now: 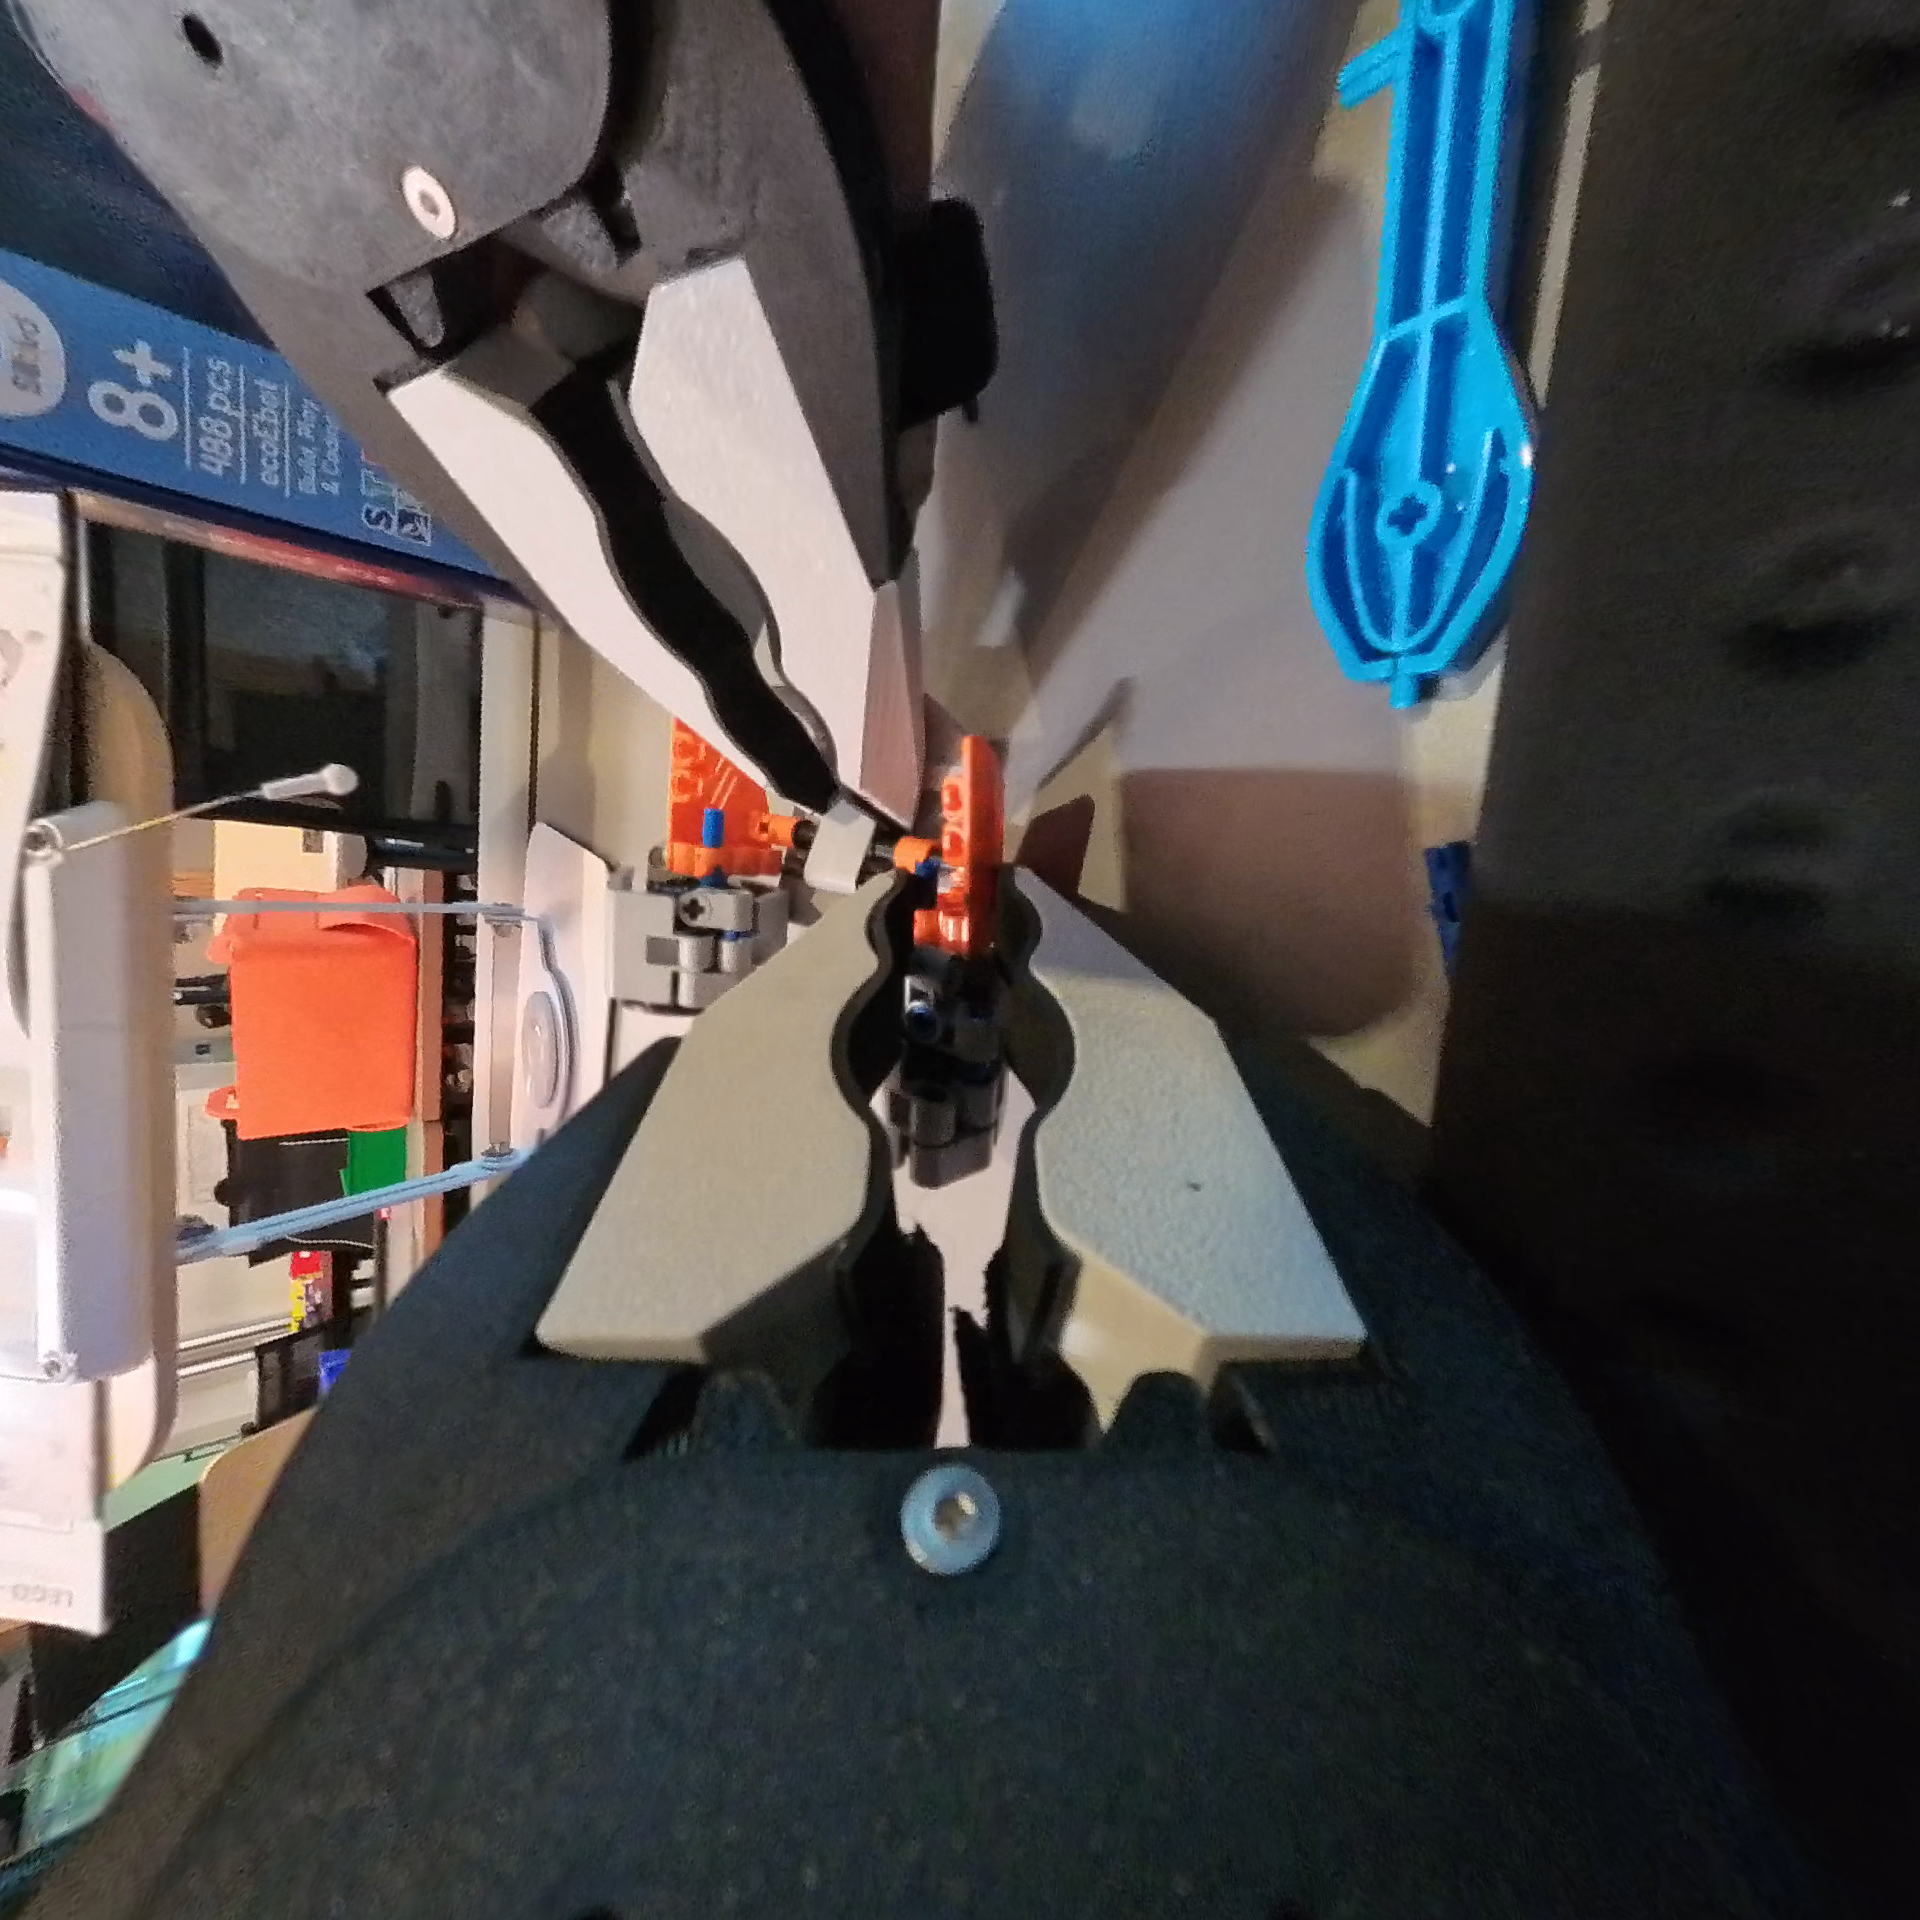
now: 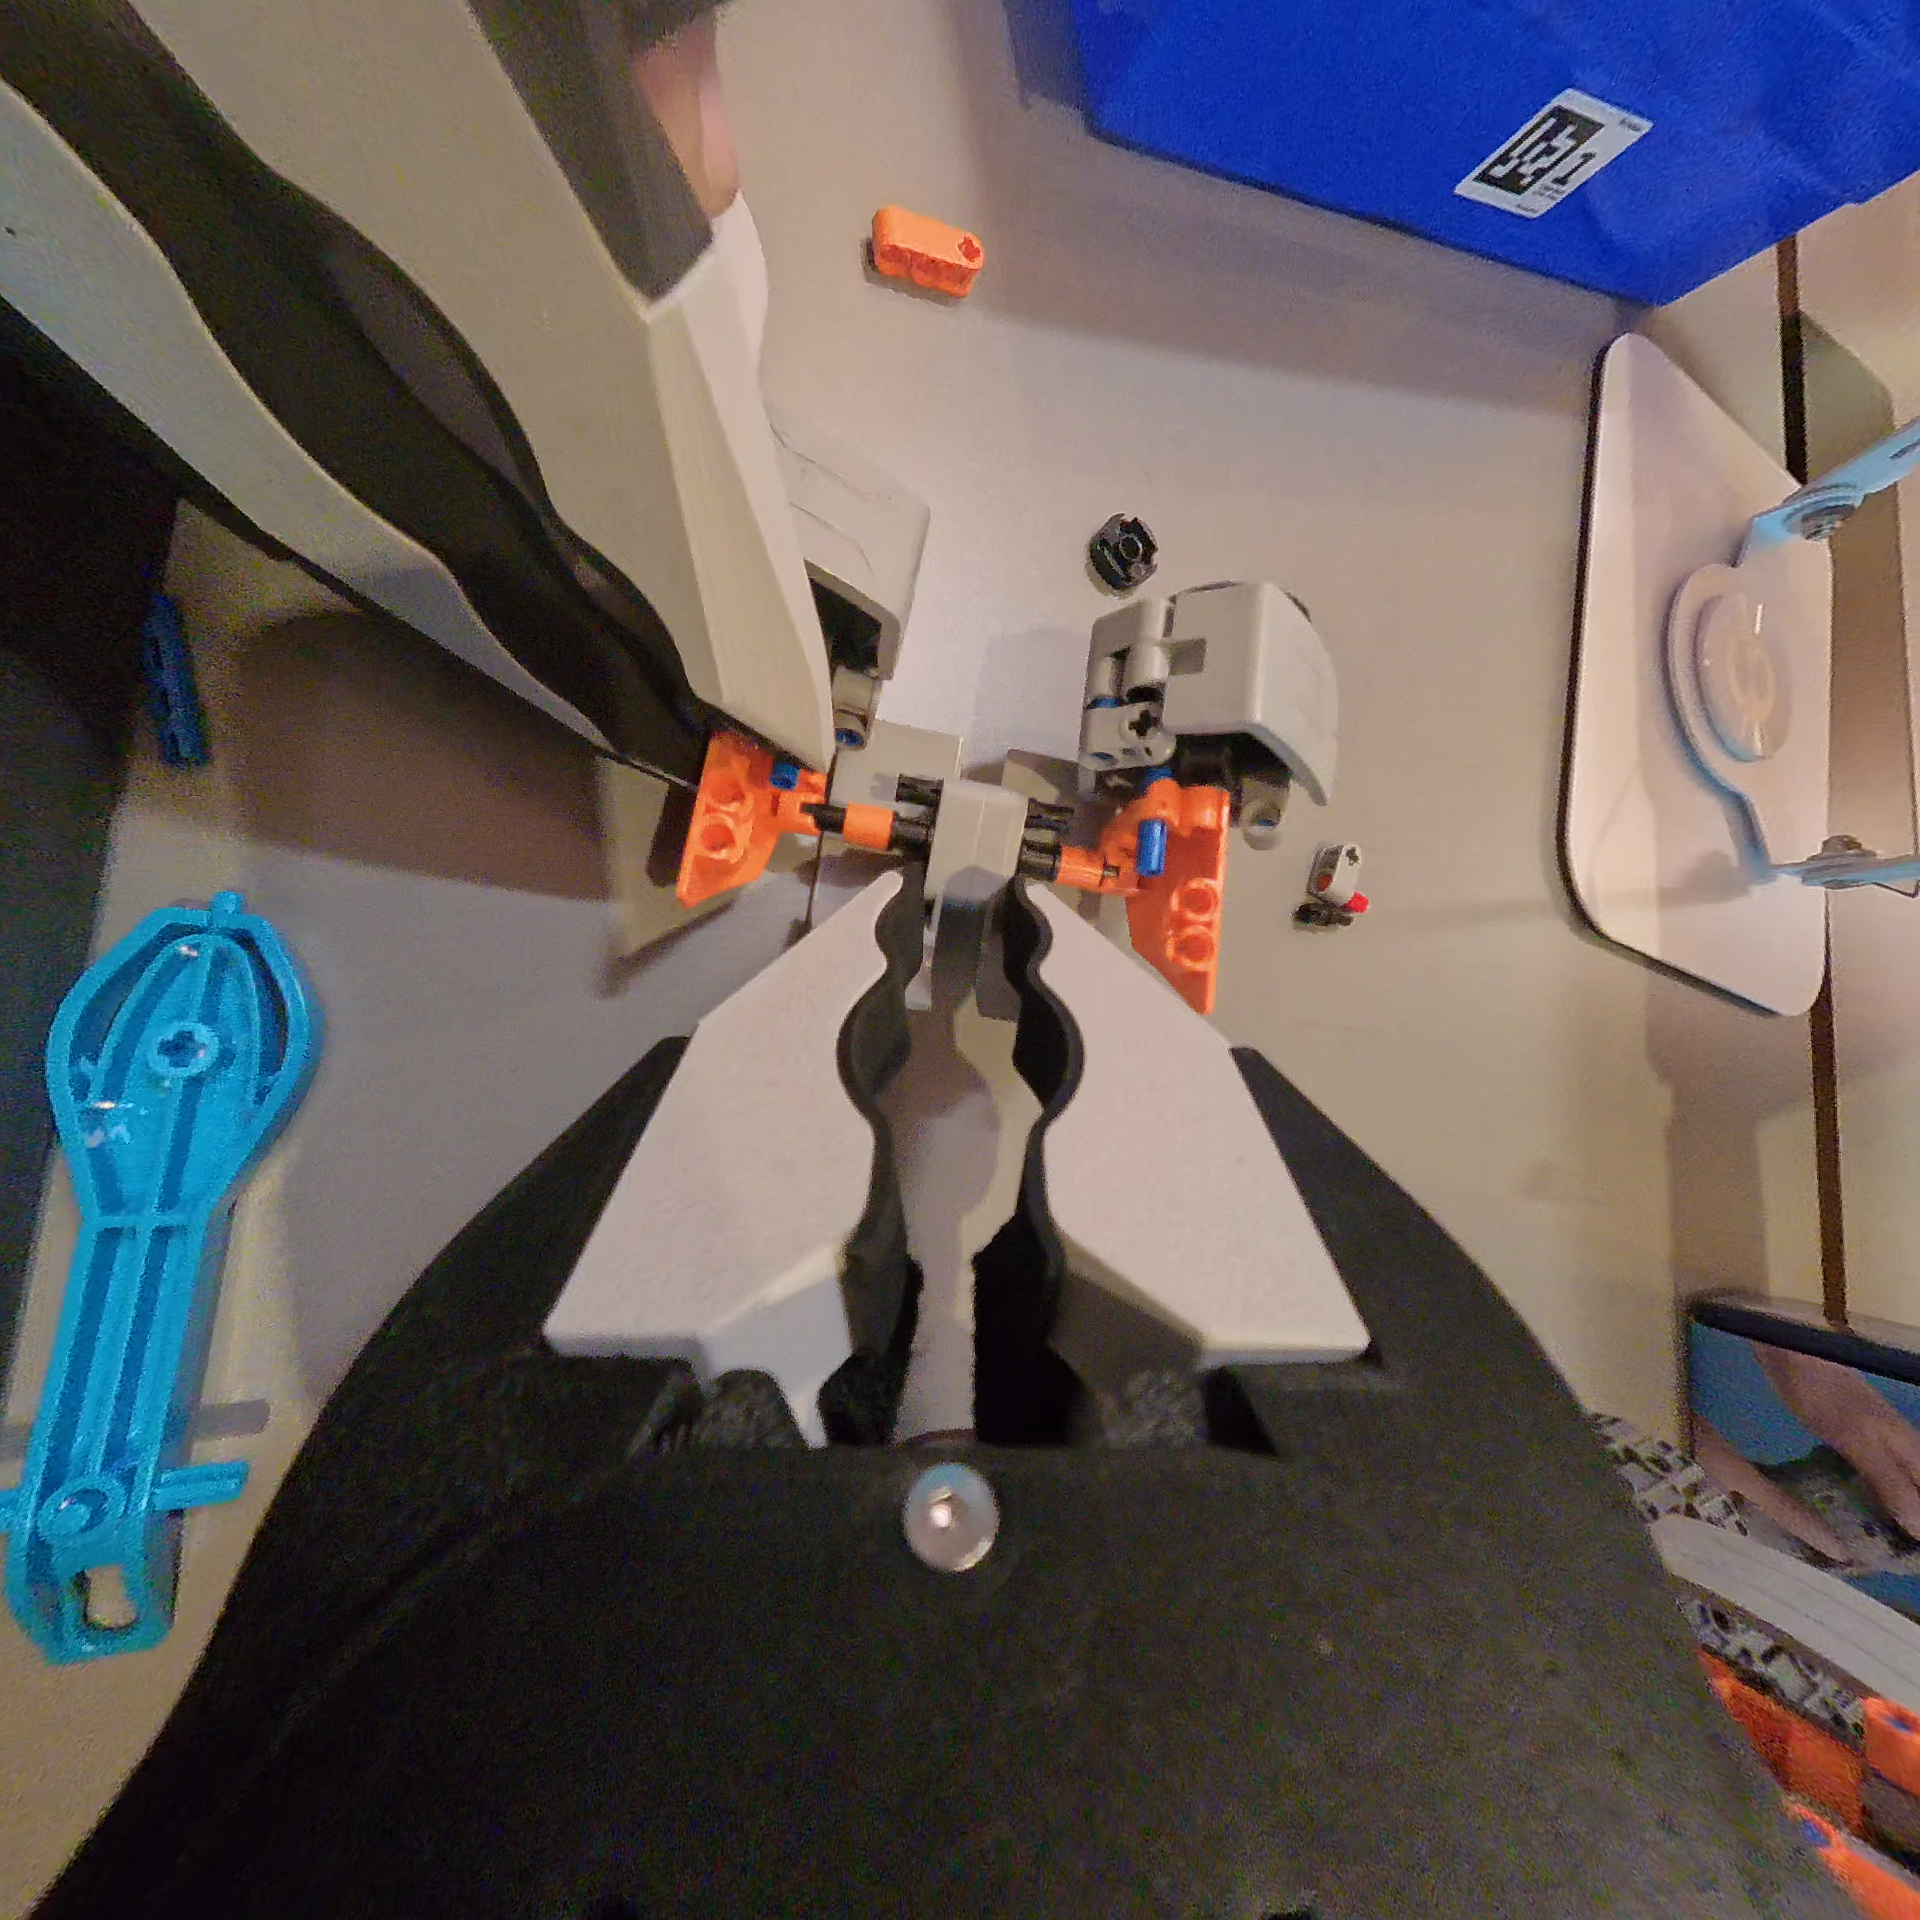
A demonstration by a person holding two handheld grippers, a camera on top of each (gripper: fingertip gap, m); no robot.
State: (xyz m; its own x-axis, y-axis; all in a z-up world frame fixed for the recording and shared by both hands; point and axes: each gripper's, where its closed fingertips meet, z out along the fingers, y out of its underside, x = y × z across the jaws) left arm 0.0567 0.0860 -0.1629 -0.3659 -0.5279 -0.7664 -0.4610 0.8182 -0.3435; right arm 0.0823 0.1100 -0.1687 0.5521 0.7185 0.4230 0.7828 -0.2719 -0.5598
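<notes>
The right claw [image 2: 961, 909] clamps the grey centre block of the brick model [image 2: 971, 831] on the tabletop [image 2: 1351, 468], while at nine o'clock the left claw [image 1: 951, 883] seemingly pinches its orange end, so both should hold square.

The brick assembly [image 2: 966, 821] sits mid-surface [image 2: 1351, 436], the right claw [image 2: 961, 904] closed on its near centre block, the left claw [image 2: 800, 748] gripping its left end. A loose brick [image 2: 927, 251] lies far behind it, a round piece [image 2: 1122, 548] nearer; the long tool [image 2: 145, 1226] lies near left, the bin [image 2: 1351, 125] far right
</notes>
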